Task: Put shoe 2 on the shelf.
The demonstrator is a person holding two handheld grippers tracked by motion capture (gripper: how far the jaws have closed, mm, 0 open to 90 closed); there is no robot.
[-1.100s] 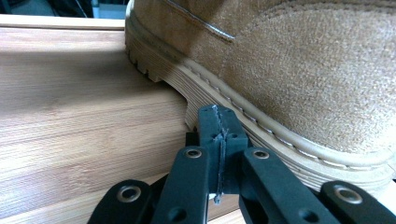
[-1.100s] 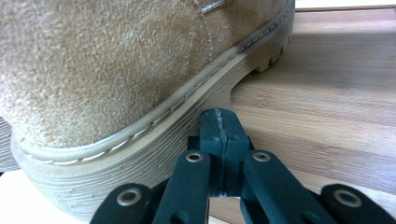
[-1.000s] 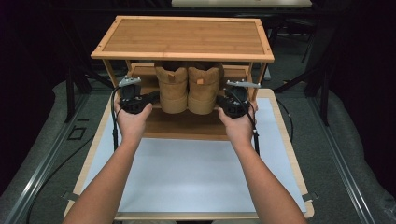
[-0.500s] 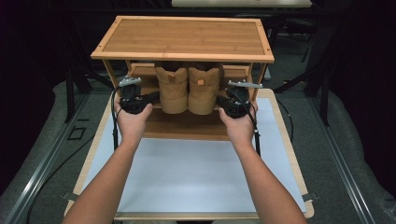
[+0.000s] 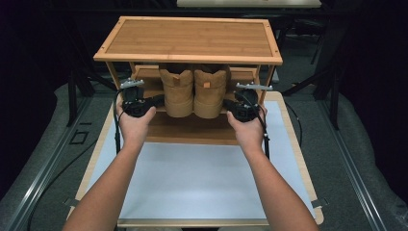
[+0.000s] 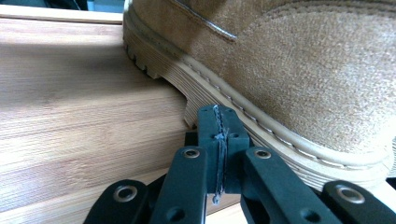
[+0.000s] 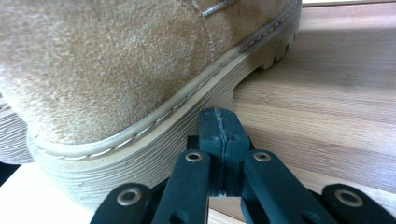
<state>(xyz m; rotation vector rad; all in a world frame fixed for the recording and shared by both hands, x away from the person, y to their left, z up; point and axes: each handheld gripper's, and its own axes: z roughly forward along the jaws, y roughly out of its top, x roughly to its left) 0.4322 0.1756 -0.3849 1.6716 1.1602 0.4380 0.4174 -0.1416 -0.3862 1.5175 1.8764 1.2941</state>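
Two boots (image 5: 194,91), one shelf (image 5: 187,41), two closed tongs (image 5: 161,100).

In front of me a two-tier bamboo shoe rack (image 5: 187,38) stands at the far end of my white-topped, wood-edged table (image 5: 192,178). A pair of tan suede boots (image 5: 195,91) sits side by side on its lower shelf (image 5: 192,127).

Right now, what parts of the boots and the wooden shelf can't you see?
- Boot toes: in the high view the shelf's top board covers the fronts of the left boot and right boot.
- Boot tops: cut off by the upper edge in both gripper views.
- Contact: whether the shut left gripper or right gripper touches a sole is unclear.
- Lowest shelf: its back lies in shadow.
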